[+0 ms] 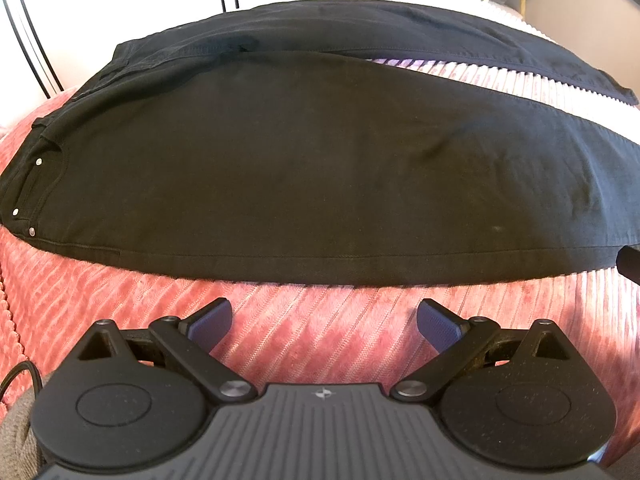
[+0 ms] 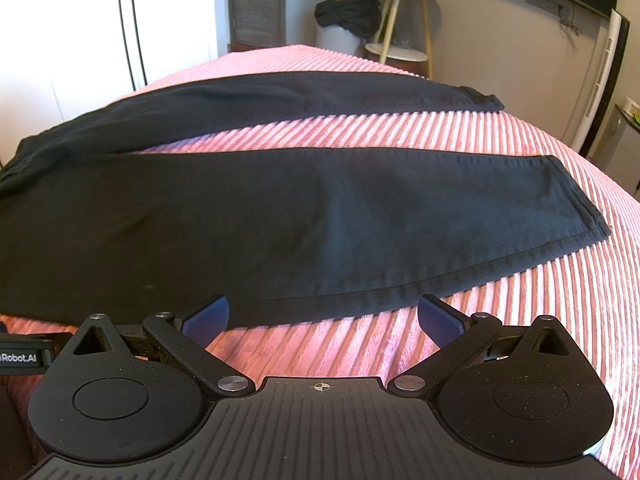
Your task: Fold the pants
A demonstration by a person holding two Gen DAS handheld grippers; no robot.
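Black pants (image 1: pixel 304 176) lie flat on a pink ribbed bedspread (image 1: pixel 304 320), waistband with metal rivets at the left, both legs spread apart toward the right. In the right wrist view the pants (image 2: pixel 320 220) show both legs, with the near hem at the right. My left gripper (image 1: pixel 324 320) is open and empty, just short of the near leg's edge by the hip. My right gripper (image 2: pixel 324 320) is open and empty, its left fingertip at the near leg's lower edge.
A small round side table (image 2: pixel 404 20) with black clothing draped beside it stands past the bed's far side. A white tower appliance (image 2: pixel 600 80) stands at the right wall. The left gripper's body (image 2: pixel 24 354) shows at the left edge of the right wrist view.
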